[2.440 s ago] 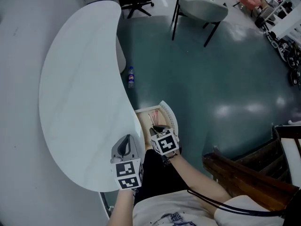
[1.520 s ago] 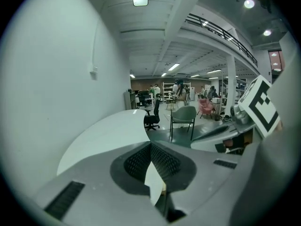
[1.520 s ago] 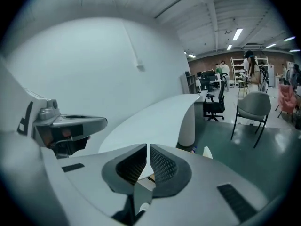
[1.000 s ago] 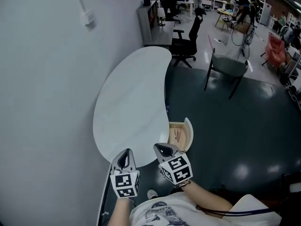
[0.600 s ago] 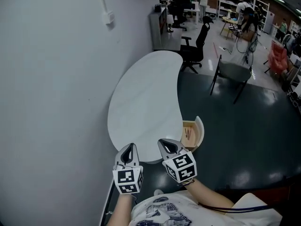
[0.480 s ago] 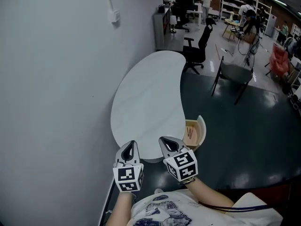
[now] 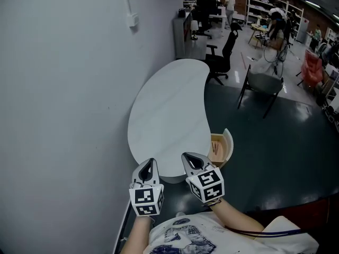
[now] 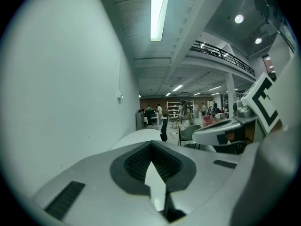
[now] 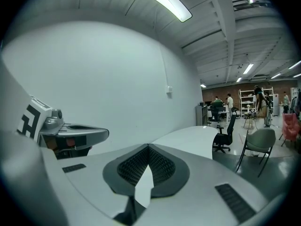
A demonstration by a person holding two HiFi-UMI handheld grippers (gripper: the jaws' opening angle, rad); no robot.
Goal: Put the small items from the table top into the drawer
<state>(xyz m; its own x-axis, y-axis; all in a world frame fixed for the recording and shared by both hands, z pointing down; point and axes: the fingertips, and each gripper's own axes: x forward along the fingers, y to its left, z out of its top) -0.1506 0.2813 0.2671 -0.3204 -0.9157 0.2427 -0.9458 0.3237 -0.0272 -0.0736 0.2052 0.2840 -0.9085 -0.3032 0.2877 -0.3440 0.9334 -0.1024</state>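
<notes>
Both the left gripper (image 7: pixel 150 163) and the right gripper (image 7: pixel 188 157) are closed and empty, just off the table's (image 7: pixel 169 105) near end. The small items (image 7: pixel 214 147) lie in the open drawer (image 7: pixel 228 142) at the right edge, and the top looks bare. If closing comes next, press its curved front squarely.

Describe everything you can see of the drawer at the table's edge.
The pale wooden drawer with a curved white front stands open, drawn out from under the right edge of the white kidney-shaped table, near the person's end. Its inside looks like bare light wood, and the white front panel follows the table's curve. A few thin reddish sticks lie in it, too small to identify. Nothing else is seen touching it. It juts out above the dark floor.
</notes>
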